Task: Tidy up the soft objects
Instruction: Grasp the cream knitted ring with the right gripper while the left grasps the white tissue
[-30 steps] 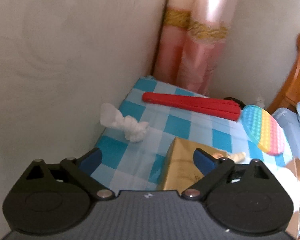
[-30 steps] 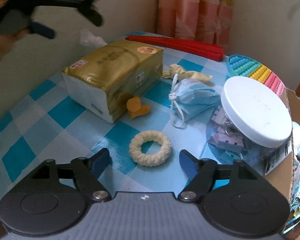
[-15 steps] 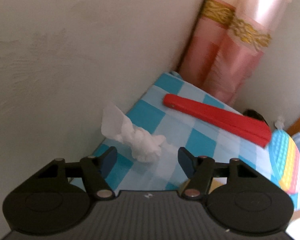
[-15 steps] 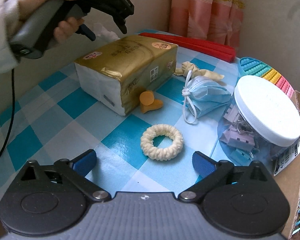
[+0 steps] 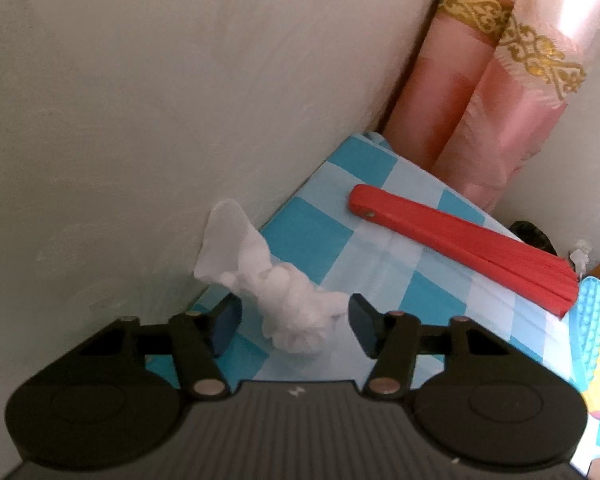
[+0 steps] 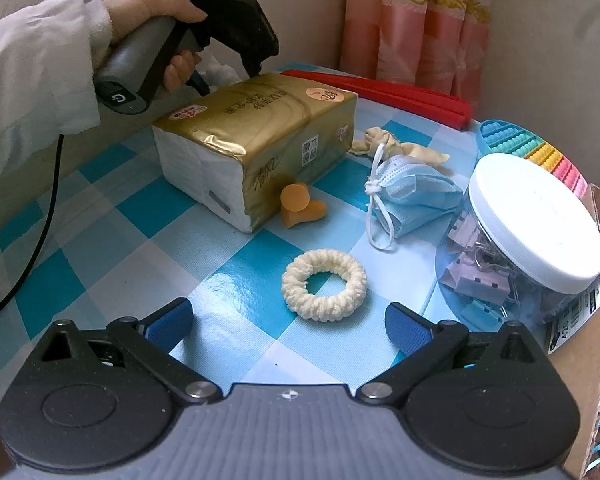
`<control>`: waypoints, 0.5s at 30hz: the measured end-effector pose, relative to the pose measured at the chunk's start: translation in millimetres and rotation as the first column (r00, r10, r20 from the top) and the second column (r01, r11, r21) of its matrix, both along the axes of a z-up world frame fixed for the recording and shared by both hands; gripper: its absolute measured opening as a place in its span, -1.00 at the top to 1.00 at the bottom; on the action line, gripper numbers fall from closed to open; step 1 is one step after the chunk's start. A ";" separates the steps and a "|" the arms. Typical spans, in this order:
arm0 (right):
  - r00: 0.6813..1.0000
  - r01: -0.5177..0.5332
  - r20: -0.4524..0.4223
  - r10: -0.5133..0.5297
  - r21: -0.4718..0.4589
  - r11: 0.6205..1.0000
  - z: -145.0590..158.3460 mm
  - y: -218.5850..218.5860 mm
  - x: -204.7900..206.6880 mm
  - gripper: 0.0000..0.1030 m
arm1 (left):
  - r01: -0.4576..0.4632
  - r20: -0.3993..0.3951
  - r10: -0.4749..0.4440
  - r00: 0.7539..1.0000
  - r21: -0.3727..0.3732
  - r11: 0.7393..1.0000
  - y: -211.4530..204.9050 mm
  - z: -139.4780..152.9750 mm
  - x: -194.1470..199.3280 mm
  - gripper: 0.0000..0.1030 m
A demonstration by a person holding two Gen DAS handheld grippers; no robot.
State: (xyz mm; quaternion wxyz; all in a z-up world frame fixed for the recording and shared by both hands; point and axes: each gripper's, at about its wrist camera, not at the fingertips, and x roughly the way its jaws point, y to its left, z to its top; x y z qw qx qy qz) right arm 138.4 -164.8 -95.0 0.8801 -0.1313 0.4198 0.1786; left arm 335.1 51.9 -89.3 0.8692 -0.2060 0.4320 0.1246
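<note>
Tidying looks barely started: left gripper (image 5: 294, 322) is spread wide around the crumpled tissue (image 5: 284, 300) by the wall, not squeezing yet. Right gripper (image 6: 288, 320) hangs spread and empty near the scrunchie (image 6: 324, 285); mask (image 6: 414, 196) untouched too.

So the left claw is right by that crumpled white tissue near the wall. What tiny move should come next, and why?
Probably close the left gripper on the crumpled tissue. Its jaws stand open with the wad between the two blue pads, so a squeeze should catch it. The tissue lies by the wall on the checked tablecloth, and nothing else sits between the jaws.
</note>
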 end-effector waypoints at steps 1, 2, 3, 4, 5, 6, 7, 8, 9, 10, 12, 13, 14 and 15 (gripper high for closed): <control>1.000 0.000 0.000 0.000 0.000 1.000 0.3 -0.1 0.0 -1.00 | -0.004 -0.001 0.004 1.000 -0.002 1.000 1.0 -1.4 0.7 -0.02; 1.000 0.000 0.002 0.000 0.001 1.000 0.3 -0.2 -0.1 -1.00 | -0.011 -0.002 0.011 1.000 -0.004 1.000 2.3 -2.5 0.6 0.01; 1.000 0.000 0.005 0.000 0.002 1.000 0.2 -0.3 -0.7 -1.00 | -0.017 0.000 0.017 1.000 -0.006 1.000 3.3 -3.1 0.5 0.03; 1.000 0.001 0.008 -0.001 0.004 1.000 -0.2 -0.4 -1.2 -1.00 | -0.017 0.002 0.017 1.000 -0.009 1.000 4.2 -4.1 1.3 0.03; 1.000 0.002 0.013 -0.002 0.008 1.000 -0.6 -0.9 -1.9 -1.00 | -0.015 0.001 0.015 1.000 -0.009 1.000 4.2 -4.5 1.5 0.04; 1.000 0.003 0.018 -0.003 0.011 1.000 -1.0 -1.3 -2.5 -1.00 | -0.012 0.000 0.012 1.000 -0.007 1.000 3.9 -5.2 1.8 0.08; 1.000 0.003 0.022 -0.003 0.012 1.000 -1.2 -1.4 -3.3 -1.00 | -0.007 0.000 0.007 1.000 -0.006 1.000 3.5 -5.5 2.1 0.10; 1.000 0.005 0.026 -0.005 0.014 1.000 -1.3 -1.4 -3.7 -1.00 | -0.001 0.001 0.001 1.000 -0.006 1.000 3.0 -6.0 2.2 0.16; 1.000 0.005 0.027 -0.005 0.014 1.000 -1.4 -1.0 -3.7 -1.00 | 0.001 0.002 -0.001 1.000 -0.006 1.000 2.6 -6.3 2.6 0.16; 1.000 0.004 0.029 -0.004 0.015 1.000 -1.5 -0.4 -3.2 -1.00 | 0.002 0.003 -0.002 1.000 -0.005 1.000 2.4 -6.3 2.6 0.16; 1.000 -0.001 0.031 0.001 0.018 1.000 -1.8 0.5 -1.2 -1.00 | 0.007 0.005 -0.007 1.000 -0.002 1.000 1.3 -6.3 2.3 0.19; 1.000 -0.002 0.030 0.002 0.017 1.000 -1.9 1.3 0.3 -1.00 | 0.010 0.005 -0.010 1.000 -0.002 1.000 0.7 -6.0 2.8 0.19; 1.000 -0.003 0.030 0.003 0.018 1.000 -2.1 2.2 2.1 -1.00 | 0.012 0.005 -0.012 1.000 -0.003 1.000 0.9 -6.1 3.2 0.20; 1.000 -0.006 0.031 0.005 0.018 1.000 -2.3 3.2 4.1 -1.00 | 0.013 0.006 -0.013 1.000 -0.006 1.000 1.6 -6.0 3.6 0.20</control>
